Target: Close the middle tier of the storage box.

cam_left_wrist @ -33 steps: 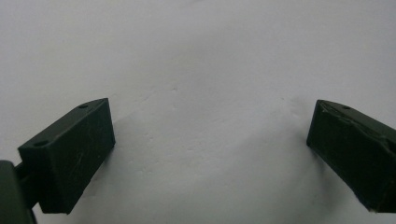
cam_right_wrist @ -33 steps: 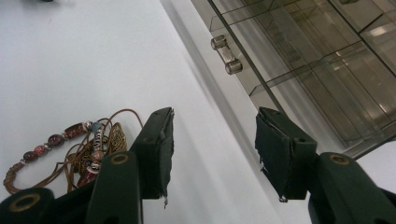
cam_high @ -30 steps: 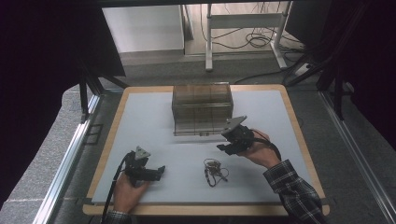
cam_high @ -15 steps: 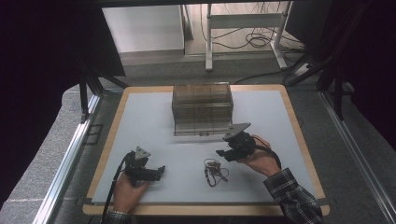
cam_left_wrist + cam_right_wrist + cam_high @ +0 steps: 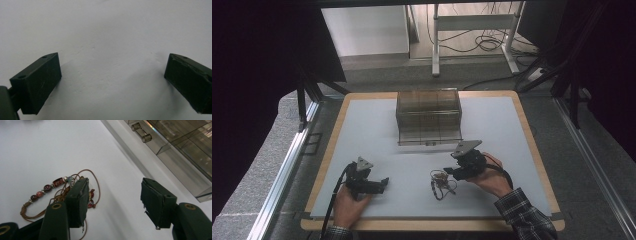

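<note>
A beaded necklace on a brown cord (image 5: pixel 440 183) (image 5: pixel 53 186) lies in a loose heap on the white table top. My right gripper (image 5: pixel 451 172) (image 5: pixel 113 192) is open just right of it, low over the table; in the right gripper view its left jaw overlaps the beads and nothing sits between the jaws. My left gripper (image 5: pixel 383 182) (image 5: pixel 112 75) rests at the front left, open wide over bare table surface. A clear smoky plastic drawer box (image 5: pixel 428 116) (image 5: pixel 185 152) with a small handle (image 5: pixel 141 131) stands at the middle back of the table.
The white table top (image 5: pixel 362 130) has a wooden border (image 5: pixel 532 145). Metal rails run along both sides. Beyond the far edge are a white frame's legs and cables on the floor (image 5: pixel 482 42).
My right gripper has come down and to the left, from beside the box's front corner to the necklace. The left gripper has stayed in place.
</note>
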`<control>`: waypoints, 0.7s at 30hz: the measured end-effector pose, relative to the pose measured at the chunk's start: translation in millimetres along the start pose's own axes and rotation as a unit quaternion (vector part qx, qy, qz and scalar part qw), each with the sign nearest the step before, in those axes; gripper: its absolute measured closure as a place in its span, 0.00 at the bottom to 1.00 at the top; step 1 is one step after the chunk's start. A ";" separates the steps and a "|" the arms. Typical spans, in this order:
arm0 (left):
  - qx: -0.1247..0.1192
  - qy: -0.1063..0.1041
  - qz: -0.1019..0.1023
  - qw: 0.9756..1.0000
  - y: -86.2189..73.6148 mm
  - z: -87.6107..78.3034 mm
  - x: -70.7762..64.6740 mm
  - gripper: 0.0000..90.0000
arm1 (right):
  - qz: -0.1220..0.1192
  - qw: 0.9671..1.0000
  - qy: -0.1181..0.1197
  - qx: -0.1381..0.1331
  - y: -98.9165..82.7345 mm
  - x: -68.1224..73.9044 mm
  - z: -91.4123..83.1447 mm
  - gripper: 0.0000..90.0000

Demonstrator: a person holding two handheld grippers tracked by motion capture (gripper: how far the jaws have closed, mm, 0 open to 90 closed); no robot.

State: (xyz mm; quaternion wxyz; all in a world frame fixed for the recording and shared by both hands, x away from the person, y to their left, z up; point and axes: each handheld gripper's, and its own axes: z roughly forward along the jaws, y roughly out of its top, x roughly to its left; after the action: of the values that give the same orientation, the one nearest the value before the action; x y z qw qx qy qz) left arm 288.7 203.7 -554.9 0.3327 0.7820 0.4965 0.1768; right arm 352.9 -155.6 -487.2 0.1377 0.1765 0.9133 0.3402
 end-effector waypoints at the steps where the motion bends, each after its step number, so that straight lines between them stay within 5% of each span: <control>1: 0.000 0.000 0.000 1.000 0.0 0.0 0.0 0.01 | 0.003 1.000 0.000 -0.002 -0.5 0.6 -0.1 0.43; 21: 0.002 0.000 0.003 1.000 0.1 -0.3 0.3 0.01 | 0.022 0.999 0.033 -0.009 -9.5 18.9 4.5 0.42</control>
State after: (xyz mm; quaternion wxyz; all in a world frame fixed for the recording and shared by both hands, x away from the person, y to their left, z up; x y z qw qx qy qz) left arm 288.6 204.1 -554.6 0.3303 0.7842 0.4947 0.1766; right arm 335.4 -151.8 -499.3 0.1013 0.1837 0.9101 0.3573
